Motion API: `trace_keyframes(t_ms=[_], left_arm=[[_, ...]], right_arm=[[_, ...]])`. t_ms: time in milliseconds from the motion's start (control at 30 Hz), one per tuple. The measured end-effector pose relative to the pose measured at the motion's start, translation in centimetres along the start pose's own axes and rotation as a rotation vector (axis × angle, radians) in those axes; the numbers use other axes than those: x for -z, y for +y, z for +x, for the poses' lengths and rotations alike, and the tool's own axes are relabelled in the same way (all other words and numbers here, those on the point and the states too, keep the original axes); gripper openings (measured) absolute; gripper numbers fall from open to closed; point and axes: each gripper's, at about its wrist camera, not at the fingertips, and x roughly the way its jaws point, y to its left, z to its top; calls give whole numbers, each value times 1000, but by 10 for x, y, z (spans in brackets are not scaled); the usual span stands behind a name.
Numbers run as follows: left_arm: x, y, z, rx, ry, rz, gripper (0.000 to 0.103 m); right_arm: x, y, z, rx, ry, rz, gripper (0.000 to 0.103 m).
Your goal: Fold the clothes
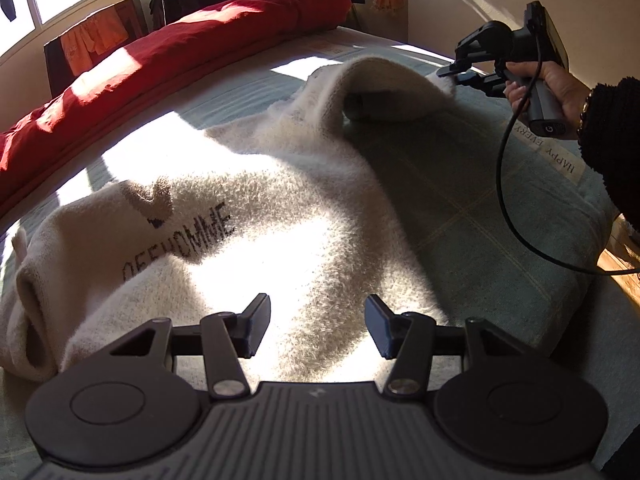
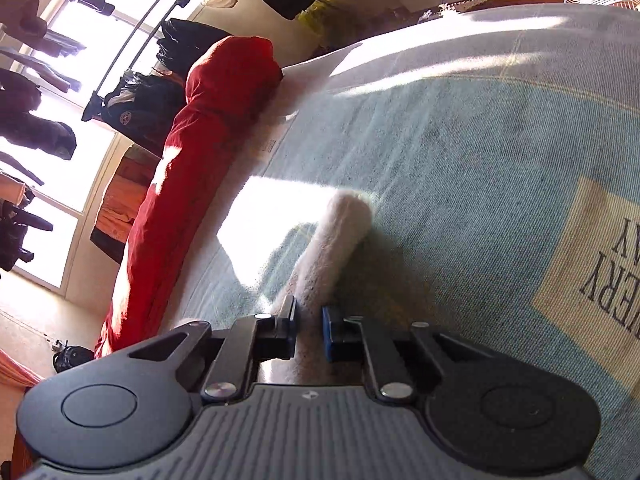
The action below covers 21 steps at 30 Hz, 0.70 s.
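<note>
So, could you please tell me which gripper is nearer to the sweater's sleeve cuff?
Right. The right gripper is shut on the sleeve cuff, lifting it off the bed cover. The left gripper hovers open over the sweater body, well away from it.

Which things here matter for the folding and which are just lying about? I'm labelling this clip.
In the job:
cream sweater
its sleeve, pinched by the right gripper
left gripper, open above the sweater

Lying about:
red duvet
blue bedspread
hanging clothes
</note>
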Motion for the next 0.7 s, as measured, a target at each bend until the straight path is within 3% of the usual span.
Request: trace_keyframes(t_ms=[233, 367, 467, 567, 700], left_arm=[[-2, -3, -2, -7, -9, 9, 54], [-4, -3, -2, -7, -11, 10, 54], [-4, -4, -3, -6, -14, 17, 54], [-4, -5, -5, -12, -18, 23, 57], [-3, -6, -7, -14, -25, 11, 61]], right_arm=[[-55, 2, -33, 93, -136, -125, 13], [-61, -7, -37, 172, -125, -176, 13], [-54, -17, -32, 256, -89, -170, 21], [-46, -27, -38, 265, -86, -129, 24], [-40, -24, -40, 199, -53, -112, 38]])
